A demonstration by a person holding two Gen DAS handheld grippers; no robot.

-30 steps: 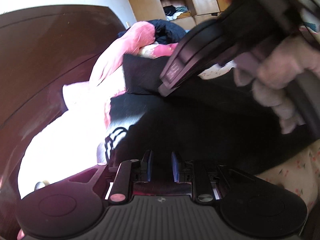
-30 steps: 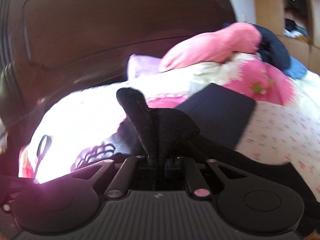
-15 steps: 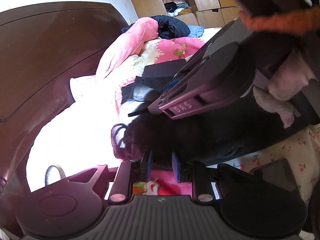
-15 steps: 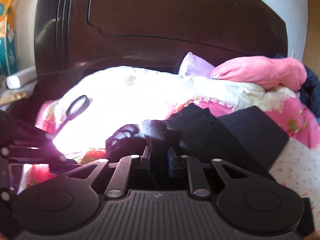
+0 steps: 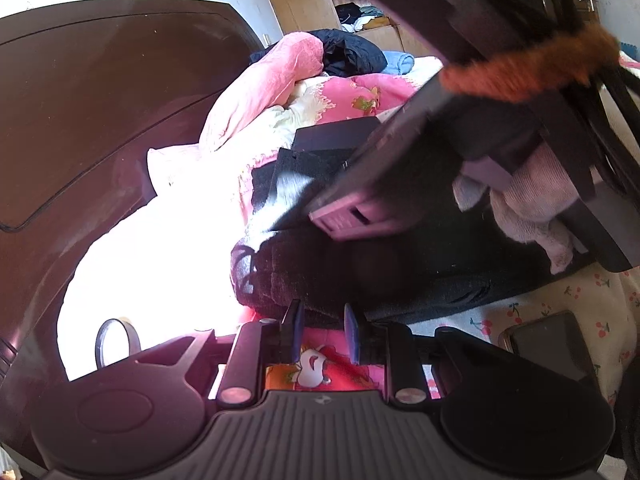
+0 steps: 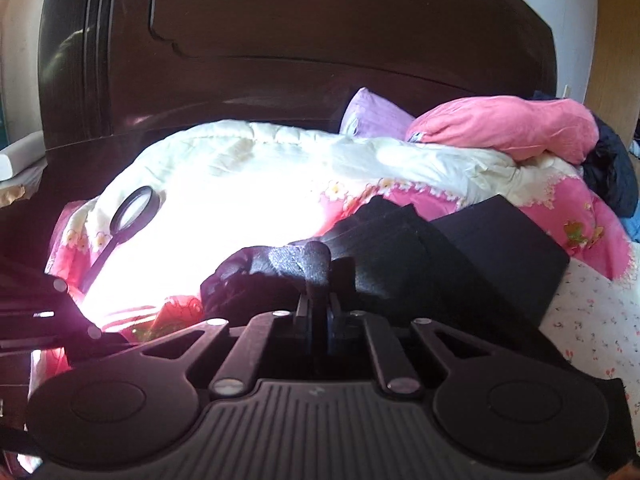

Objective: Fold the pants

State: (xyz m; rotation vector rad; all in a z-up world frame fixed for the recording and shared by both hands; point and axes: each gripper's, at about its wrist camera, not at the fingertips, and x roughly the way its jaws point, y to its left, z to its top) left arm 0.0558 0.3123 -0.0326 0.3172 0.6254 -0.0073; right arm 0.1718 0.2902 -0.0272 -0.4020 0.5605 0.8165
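Note:
The black pants [image 5: 344, 268] lie bunched on the bed, also seen in the right wrist view [image 6: 384, 264]. My left gripper [image 5: 320, 332] is open and empty, its blue pads just short of the pants' near edge, over pink bedding. My right gripper [image 6: 319, 316] is shut on a fold of the pants' black fabric, which sticks up between its fingers. The right gripper's body and the gloved hand [image 5: 532, 208] cross the top right of the left wrist view, above the pants.
A dark wooden headboard [image 6: 320, 40] stands behind. A white and pink quilt [image 6: 256, 184], a pink pillow [image 6: 504, 128] and dark clothes [image 6: 612, 172] lie beyond the pants. A folded black stack [image 6: 504, 240] sits to the right. A magnifying glass [image 6: 134, 210] and a phone [image 5: 548, 348] lie on the bed.
Both grippers came down toward the bed with the pants. The left gripper let go of the fabric and now stands open at its edge. The right gripper stayed shut on the fold.

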